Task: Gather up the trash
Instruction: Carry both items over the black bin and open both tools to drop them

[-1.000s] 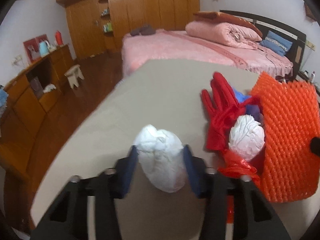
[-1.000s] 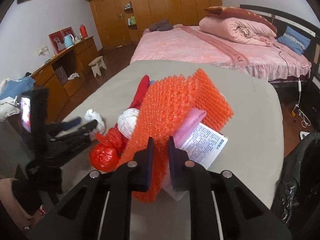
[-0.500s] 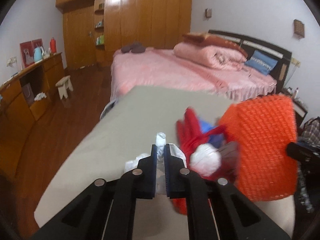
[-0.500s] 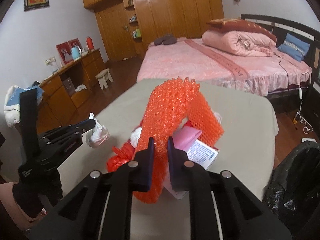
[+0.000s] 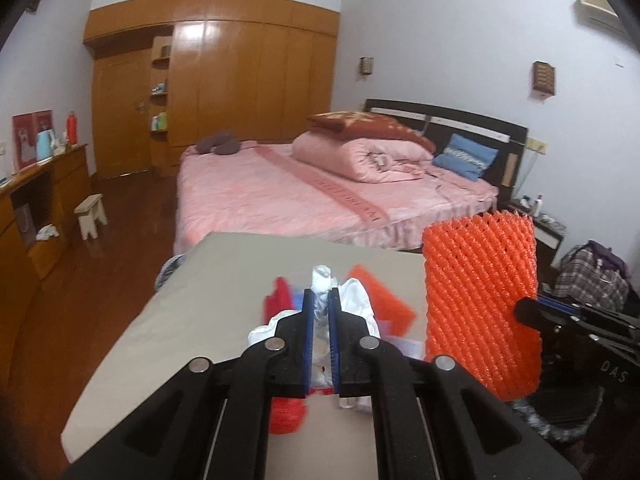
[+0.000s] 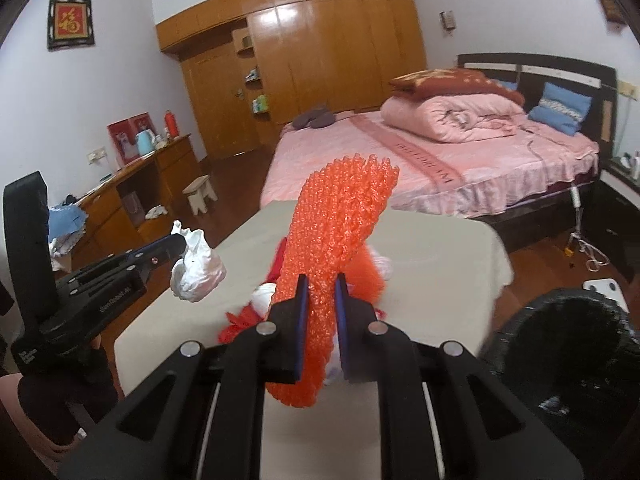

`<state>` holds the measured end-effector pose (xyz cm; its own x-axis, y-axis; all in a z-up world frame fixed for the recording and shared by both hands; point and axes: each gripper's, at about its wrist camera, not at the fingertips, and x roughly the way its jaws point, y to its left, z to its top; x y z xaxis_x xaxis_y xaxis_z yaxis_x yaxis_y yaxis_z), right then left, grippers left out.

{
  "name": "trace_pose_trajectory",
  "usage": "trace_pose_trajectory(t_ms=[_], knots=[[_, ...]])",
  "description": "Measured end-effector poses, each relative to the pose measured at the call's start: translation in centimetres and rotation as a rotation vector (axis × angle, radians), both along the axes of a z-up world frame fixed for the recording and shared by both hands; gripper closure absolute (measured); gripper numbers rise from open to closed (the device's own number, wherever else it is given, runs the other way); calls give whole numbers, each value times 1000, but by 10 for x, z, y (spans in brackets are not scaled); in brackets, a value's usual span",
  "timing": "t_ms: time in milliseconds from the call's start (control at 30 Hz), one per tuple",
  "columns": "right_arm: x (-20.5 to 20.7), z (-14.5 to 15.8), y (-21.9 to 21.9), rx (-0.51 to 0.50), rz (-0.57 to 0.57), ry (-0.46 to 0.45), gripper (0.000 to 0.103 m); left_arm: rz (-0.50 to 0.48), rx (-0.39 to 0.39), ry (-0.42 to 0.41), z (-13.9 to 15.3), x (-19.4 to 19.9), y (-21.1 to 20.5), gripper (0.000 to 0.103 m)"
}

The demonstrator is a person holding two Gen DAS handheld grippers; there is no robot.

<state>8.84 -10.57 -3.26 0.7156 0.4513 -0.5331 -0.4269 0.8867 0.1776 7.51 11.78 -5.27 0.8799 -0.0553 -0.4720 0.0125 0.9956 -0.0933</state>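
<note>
My left gripper (image 5: 320,300) is shut on a crumpled white plastic bag (image 5: 358,300), which hangs above the beige table (image 5: 224,280). From the right wrist view the same white bag (image 6: 198,266) dangles off the left gripper (image 6: 180,242). My right gripper (image 6: 320,284) is shut on an orange foam net (image 6: 340,224), lifted off the table. That net (image 5: 480,300) shows at the right of the left wrist view. More trash stays on the table below: red plastic (image 5: 286,412), a white ball (image 6: 264,292) and an orange sheet (image 5: 380,292).
A black bin bag (image 6: 560,344) gapes open beside the table's right edge. A pink bed (image 5: 320,192) stands behind the table, a wooden sideboard (image 6: 132,184) and a small stool (image 6: 200,194) on the left. A plaid bag (image 5: 592,276) lies at the right.
The left gripper closed on the white bag and lifted it off the table. The right gripper raised the orange net, leaving the pink-and-white packet on the table. Both views rose.
</note>
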Motion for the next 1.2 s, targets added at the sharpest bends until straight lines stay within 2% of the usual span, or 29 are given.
trace_pose_trajectory(t_ms=[400,800,967,1033,1067,1100,1133,1167,1200], knots=[[-22,-2,-94,-30,-204,-8,91,-249,-12,-20,9,13,-105,96],[-32,-35,-198,-97,-448,41,91,-482,-38,8,-1,30,-213,96],[-44,-48,-218,-124,-519,62,91,-578,-62,33,-8,37,-256,96],[-45,-53,-225,-134,-545,72,87,-618,-74,58,-13,41,-267,95],[-46,-55,-229,-143,-560,79,85,-630,-81,66,-16,40,-270,90],[-47,-58,-233,-154,-575,88,80,-639,-85,75,-18,40,-273,75],[-49,-60,-234,-159,-583,90,76,-640,-85,82,-20,41,-274,65],[-50,-60,-239,-163,-595,90,64,-630,-81,82,-22,41,-273,53],[-51,-60,-239,-165,-603,89,53,-625,-81,80,-23,40,-272,51]])
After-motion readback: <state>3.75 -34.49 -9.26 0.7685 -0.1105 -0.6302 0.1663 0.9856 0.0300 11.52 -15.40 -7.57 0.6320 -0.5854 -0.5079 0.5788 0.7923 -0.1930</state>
